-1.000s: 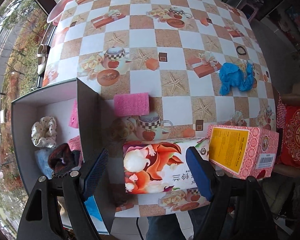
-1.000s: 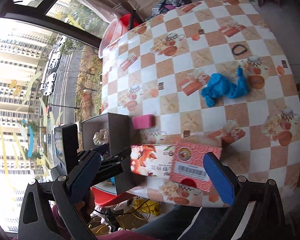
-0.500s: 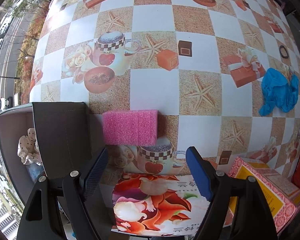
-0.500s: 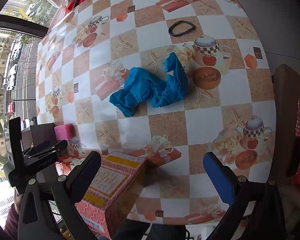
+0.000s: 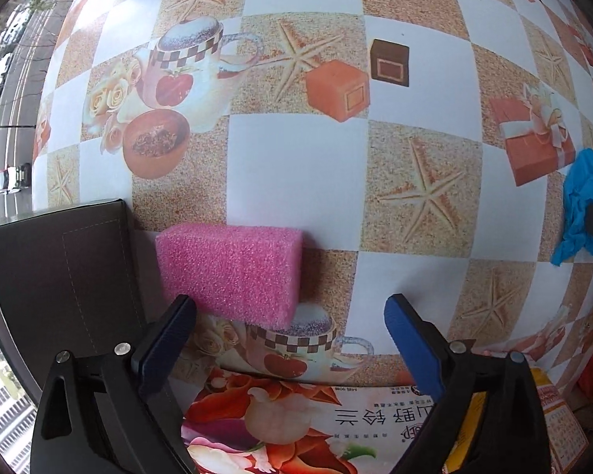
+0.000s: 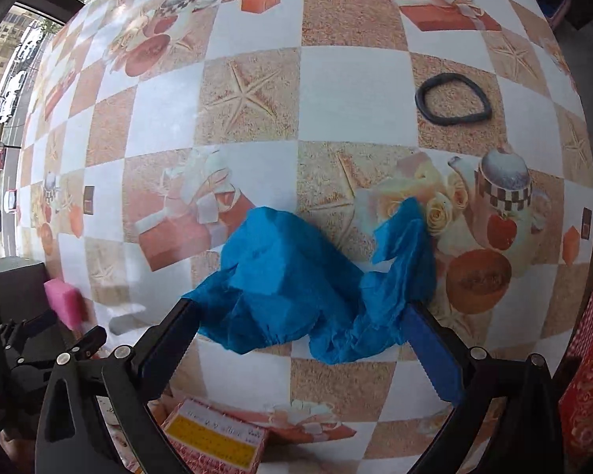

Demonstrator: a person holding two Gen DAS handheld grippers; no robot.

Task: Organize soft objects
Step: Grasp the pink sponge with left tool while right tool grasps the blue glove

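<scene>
Left wrist view: the left tool (image 5: pixel 290 322) points down at the counter (image 5: pixel 296 166), its jaws opening with nothing pressed between them. The pink foam sponge (image 5: pixel 233 274) lies just beyond the tips, toward 11 o'clock, beside the dark box (image 5: pixel 63 260) at 9 o'clock.

Right wrist view: the right tool (image 6: pixel 296 333) stands spread wide either side of the crumpled blue cloth (image 6: pixel 296 280), pads at its edges, not squeezing. A black hair tie (image 6: pixel 452 99) lies at 1 o'clock.
</scene>
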